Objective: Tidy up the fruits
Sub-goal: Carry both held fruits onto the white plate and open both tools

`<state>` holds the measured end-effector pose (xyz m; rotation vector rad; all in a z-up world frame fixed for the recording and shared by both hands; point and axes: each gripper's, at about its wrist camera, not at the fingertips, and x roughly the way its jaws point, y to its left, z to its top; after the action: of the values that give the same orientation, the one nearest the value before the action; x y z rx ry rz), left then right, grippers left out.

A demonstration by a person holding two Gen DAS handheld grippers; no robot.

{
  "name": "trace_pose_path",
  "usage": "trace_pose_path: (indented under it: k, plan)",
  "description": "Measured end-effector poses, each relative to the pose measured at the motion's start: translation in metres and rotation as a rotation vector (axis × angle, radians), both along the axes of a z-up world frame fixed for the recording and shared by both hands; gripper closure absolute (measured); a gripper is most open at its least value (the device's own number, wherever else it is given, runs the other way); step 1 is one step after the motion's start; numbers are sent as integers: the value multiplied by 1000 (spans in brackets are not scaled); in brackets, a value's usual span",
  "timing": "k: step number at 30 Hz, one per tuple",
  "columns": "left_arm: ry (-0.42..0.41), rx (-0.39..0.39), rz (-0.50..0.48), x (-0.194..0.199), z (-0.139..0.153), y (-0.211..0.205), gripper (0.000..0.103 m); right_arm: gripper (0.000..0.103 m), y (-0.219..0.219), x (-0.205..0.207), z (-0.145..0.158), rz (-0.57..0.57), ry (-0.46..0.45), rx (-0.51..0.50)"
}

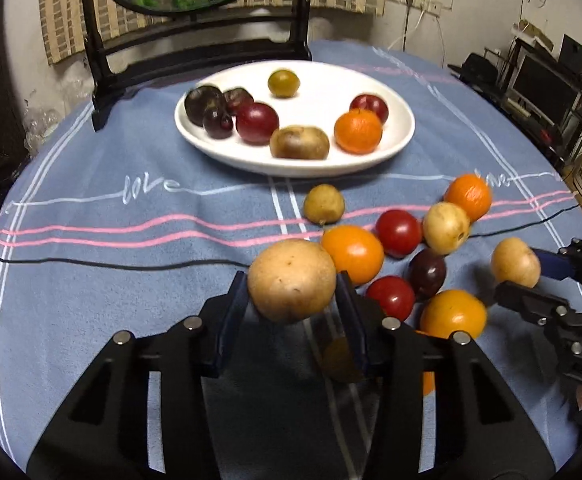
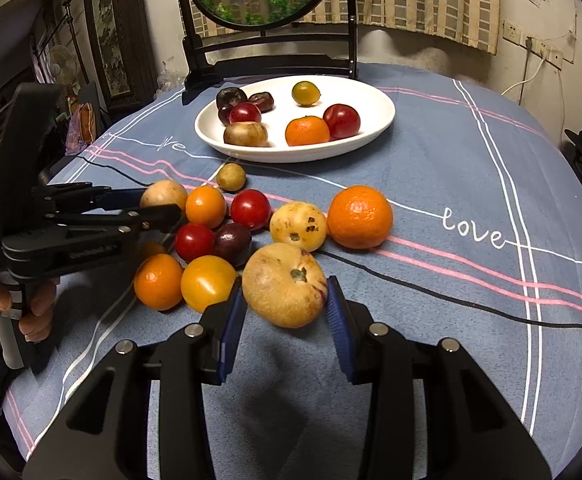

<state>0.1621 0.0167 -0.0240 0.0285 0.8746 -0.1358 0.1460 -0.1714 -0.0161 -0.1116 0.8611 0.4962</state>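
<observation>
Pale tan round fruit (image 1: 291, 280) pinched in left tool (image 1: 293, 300), raised above blue striped cloth (image 1: 131, 280) on worktop. Yellowish speckled round fruit (image 2: 285, 285) pinched in right tool (image 2: 287, 308). White oval plate (image 1: 395, 140) of fruit behind loose pile.

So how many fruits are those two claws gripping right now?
2. A pale round fruit is pinched in the left gripper; a tan stemmed fruit in the right gripper. Neither view hints at anything hidden.
</observation>
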Motion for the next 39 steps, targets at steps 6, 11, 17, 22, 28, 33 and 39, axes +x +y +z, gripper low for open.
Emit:
trace_pose_path:
  k: [6,11,17,22,28,33,39]
  plan:
    - [-18,7,-7,-5,5,-3,57,63,-1,1,0,-3,-4,2]
    - [-34,0,13,-8,17,0,57,63,-7,2,7,-30,-19,33]
    - [-48,-25,-2,2,41,0,57,63,-7,13,28,-37,-33,76]
    - [-99,25,10,30,65,-2,57,62,11,44,54,-1,-67,69]
    - [-69,4,64,90,69,7,57,62,32,107,59,-61,-97,97]
    - [-11,19,117,133,55,19,57,62,48,154,44,-67,-25,101]
    - [42,2,141,154,36,22,57,62,71,179,31,-35,12,69]
